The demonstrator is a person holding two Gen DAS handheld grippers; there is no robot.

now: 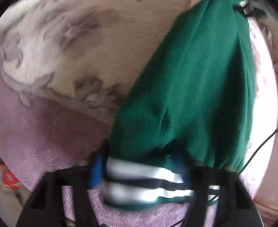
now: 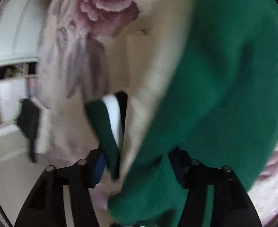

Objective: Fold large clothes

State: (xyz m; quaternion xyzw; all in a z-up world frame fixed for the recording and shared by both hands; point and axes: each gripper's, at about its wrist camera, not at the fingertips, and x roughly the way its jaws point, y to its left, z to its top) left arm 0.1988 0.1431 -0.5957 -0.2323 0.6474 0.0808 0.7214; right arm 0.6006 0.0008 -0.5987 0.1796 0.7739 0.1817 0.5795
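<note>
Floral blanket (image 1: 66, 43) blurred, green garment (image 1: 192, 87) between both parted claws, grip unclear.

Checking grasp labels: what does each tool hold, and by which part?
Cannot be told: left tool straddles the striped band of the green garment, right tool its body.

The sweater (image 1: 193, 87) is deep green, and its cuff (image 1: 144, 181) between the black left tongs (image 1: 144, 168) has white and black stripes. The blanket (image 1: 85, 43) ahead of the tongs is cream with mauve-pink roses and brownish leaf prints. The tongs' pads (image 2: 98, 170) are blue.
</note>
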